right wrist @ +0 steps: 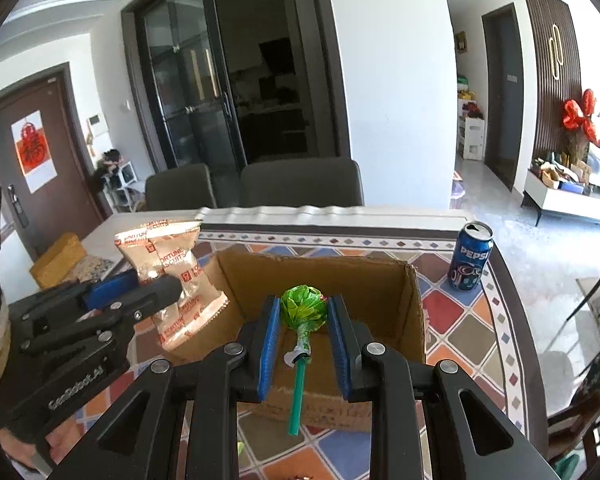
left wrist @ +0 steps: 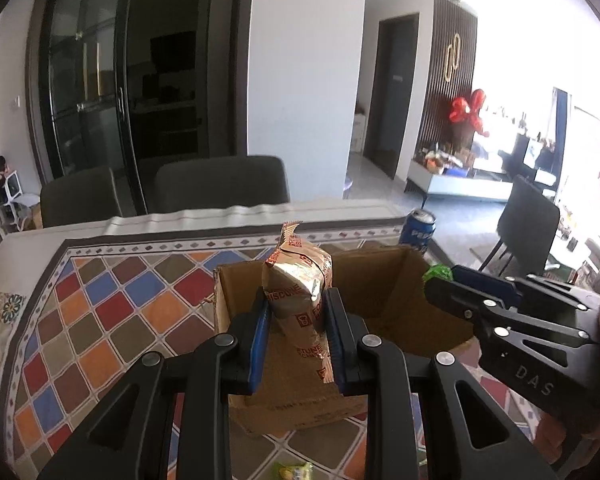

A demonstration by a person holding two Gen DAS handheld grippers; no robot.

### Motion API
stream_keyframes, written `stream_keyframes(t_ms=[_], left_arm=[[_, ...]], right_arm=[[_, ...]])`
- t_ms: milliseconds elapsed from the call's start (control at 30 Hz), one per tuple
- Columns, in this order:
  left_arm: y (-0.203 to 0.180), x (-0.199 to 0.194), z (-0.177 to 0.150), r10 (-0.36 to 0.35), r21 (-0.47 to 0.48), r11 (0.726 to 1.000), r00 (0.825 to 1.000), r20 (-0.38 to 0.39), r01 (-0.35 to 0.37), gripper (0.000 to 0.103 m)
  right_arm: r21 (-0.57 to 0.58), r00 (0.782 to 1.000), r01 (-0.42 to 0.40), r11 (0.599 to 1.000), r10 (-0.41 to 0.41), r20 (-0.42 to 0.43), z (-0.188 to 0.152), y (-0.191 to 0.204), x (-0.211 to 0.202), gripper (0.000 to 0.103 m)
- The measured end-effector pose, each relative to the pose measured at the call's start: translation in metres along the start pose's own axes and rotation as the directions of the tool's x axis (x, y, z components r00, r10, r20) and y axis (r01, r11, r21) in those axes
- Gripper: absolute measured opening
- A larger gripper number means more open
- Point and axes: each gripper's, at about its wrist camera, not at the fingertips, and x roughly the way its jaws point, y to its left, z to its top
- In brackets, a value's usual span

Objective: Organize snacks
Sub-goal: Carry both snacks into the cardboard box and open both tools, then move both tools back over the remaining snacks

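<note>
My left gripper [left wrist: 296, 300] is shut on a tan Fortune Biscuits packet [left wrist: 300, 296], held upright over the near left rim of an open cardboard box [left wrist: 380, 292]. The same packet [right wrist: 172, 276] and left gripper [right wrist: 148, 286] show at the left of the right wrist view. My right gripper [right wrist: 304, 306] is shut on a green-wrapped lollipop [right wrist: 303, 306]; its green stick hangs down toward me over the box [right wrist: 380, 280]. In the left wrist view the right gripper [left wrist: 440, 280] comes in from the right above the box's right side, the green wrapper [left wrist: 440, 272] at its tip.
The box stands on a tablecloth of coloured diamond tiles [left wrist: 112, 320]. A blue Pepsi can [right wrist: 470, 258] stands beyond the box's right corner near the table edge. A yellow box [right wrist: 58, 260] lies at the far left. Grey chairs [right wrist: 300, 184] stand behind the table. A small green-yellow wrapper [left wrist: 294, 470] lies near me.
</note>
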Motion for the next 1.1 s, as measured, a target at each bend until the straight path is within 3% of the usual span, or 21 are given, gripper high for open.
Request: stream_keyframes(t_ms=[200,300,333,400,667,1100], left_arm=[[-0.003,0.024,0.003,0.042,0.029,0.999,0.997,-0.061,-0.041,0.03],[-0.001,0.022,0.002,0.068,0.045,0.997,0.997,-0.042,-0.066,0.044],[-0.001,0.02,0.001,0.073,0.046,0.996,0.997,-0.037,-0.071,0.048],[-0.003,0.012,-0.002,0.084,0.054,0.995,0.996,-0.025,-0.083,0.051],[-0.012,-0.025,-0.016,0.112,0.074,0.991,0.994,0.018,-0.113,0.056],[-0.021,-0.089,-0.059,0.082,0.046,0.995,0.995,0.059,-0.085,0.064]], right_arm=[[0.01,0.999,0.015,1.0,-0.015,-0.052,0.005,-0.005,0.021,0.026],[0.029,0.997,0.03,0.999,-0.028,-0.074,0.004,-0.01,0.027,0.028],[0.037,0.996,0.034,0.999,-0.031,-0.081,0.003,-0.012,0.028,0.033],[0.044,0.996,0.043,0.998,-0.039,-0.083,0.002,-0.014,0.026,0.038],[0.027,0.999,0.031,0.999,-0.03,-0.04,-0.009,-0.006,-0.005,0.038],[0.018,1.0,0.006,1.0,-0.006,0.004,-0.042,0.012,-0.061,0.038]])
